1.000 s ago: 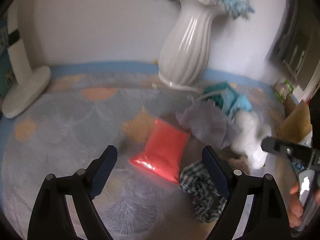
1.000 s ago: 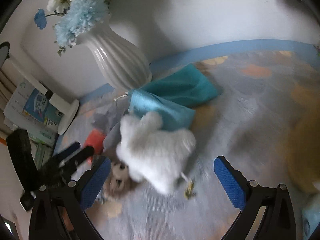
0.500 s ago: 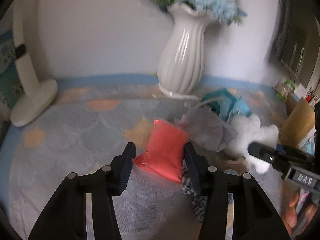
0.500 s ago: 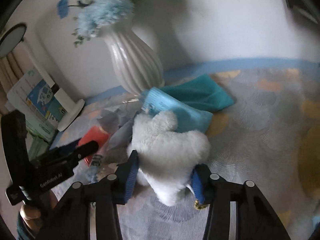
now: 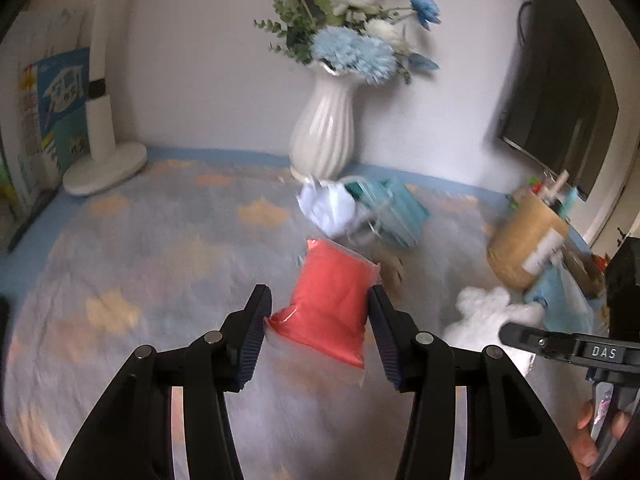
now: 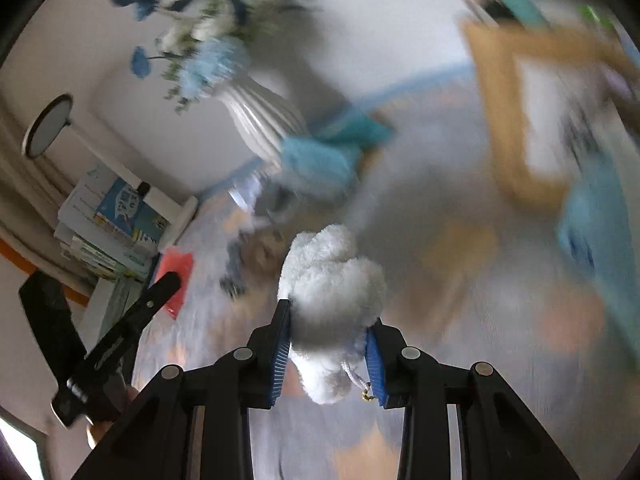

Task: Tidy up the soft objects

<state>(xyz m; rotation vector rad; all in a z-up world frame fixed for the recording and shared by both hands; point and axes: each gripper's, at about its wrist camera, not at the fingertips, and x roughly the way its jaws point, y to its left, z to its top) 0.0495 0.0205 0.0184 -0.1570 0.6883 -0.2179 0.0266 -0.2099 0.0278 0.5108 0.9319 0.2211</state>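
Soft things are in both tools. The left gripper (image 5: 318, 330) has its fingers (image 5: 253, 338) pinching a red pouch (image 5: 332, 304) in clear plastic; the pads bear on the pouch's two sides and it hangs tilted between them, its top end leaning away toward the vase. The right gripper (image 6: 327, 354) has a white plush toy (image 6: 334, 284) between its blue pads; its fingers (image 6: 280, 354) are closing on the toy, pads already sunk into the fur on both sides, and a small white cord with a gold end dangles near the right pad. From the left side I can see that same toy (image 5: 486, 314) beside the other tool's black finger, and part of a hand (image 5: 596, 436) low at the right edge.

Under all this lies a desk (image 5: 132, 264) covered in a pale blue cloth with orange patches. Against the wall stands a white ribbed vase (image 5: 325, 136) full of blue and white flowers (image 5: 352, 36). Just in front of its foot lie a crumpled pale cloth (image 5: 326, 210) and a teal cloth (image 5: 394, 206), touching each other. To the right stands a brown paper holder (image 5: 524, 248) with pens in it, beneath a dark screen (image 5: 560, 80). A white lamp base (image 5: 106, 166) and some books (image 5: 60, 108) are at the left. The right-hand view is heavily blurred, so I cannot make out the things beyond the toy.
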